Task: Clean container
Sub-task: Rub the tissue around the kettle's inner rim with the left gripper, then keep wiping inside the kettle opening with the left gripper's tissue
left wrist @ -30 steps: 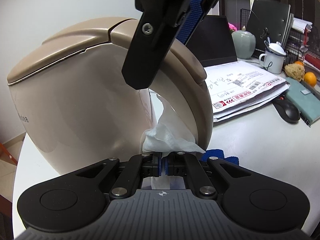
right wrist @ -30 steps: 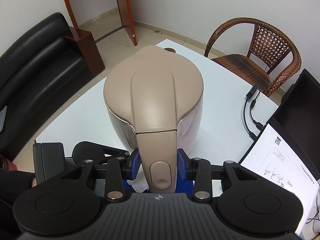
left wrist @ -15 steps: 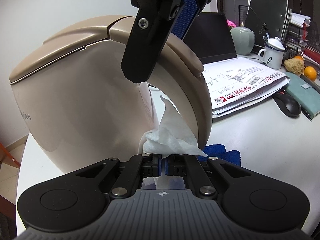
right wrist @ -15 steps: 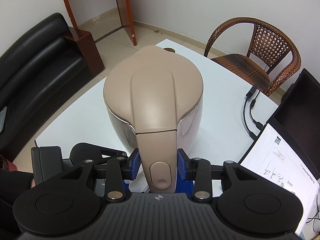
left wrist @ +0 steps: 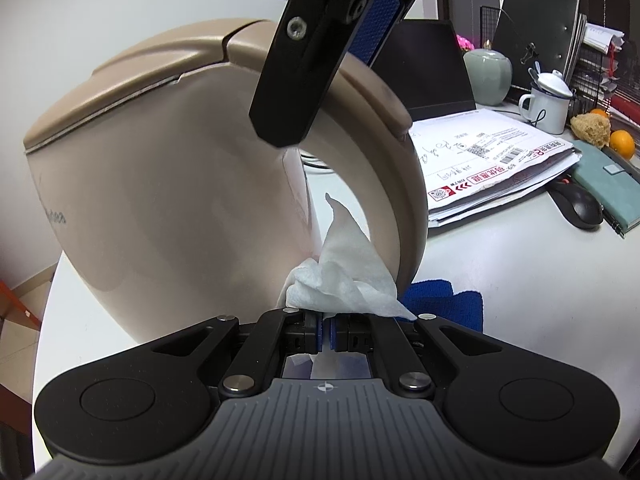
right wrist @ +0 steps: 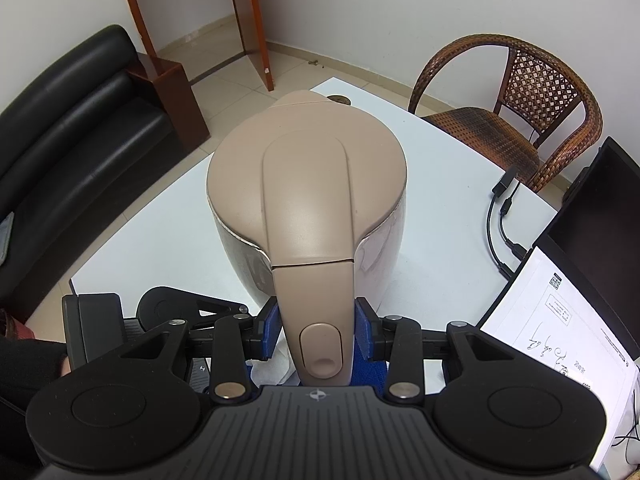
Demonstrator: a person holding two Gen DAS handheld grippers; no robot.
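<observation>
The beige electric kettle (right wrist: 308, 200) stands on the white table (right wrist: 440, 240), steadied by the right gripper (right wrist: 316, 330) clamped on its handle. The left gripper (left wrist: 328, 330) pinches a white wipe (left wrist: 340, 276), seemingly touching the lower wall; next, firm strokes upward.

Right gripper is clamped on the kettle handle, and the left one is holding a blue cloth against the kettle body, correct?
Not quite. The left gripper holds a white tissue, not the blue cloth, which lies on the table beside the kettle, as the left wrist view shows. The right gripper is on the handle.
</observation>
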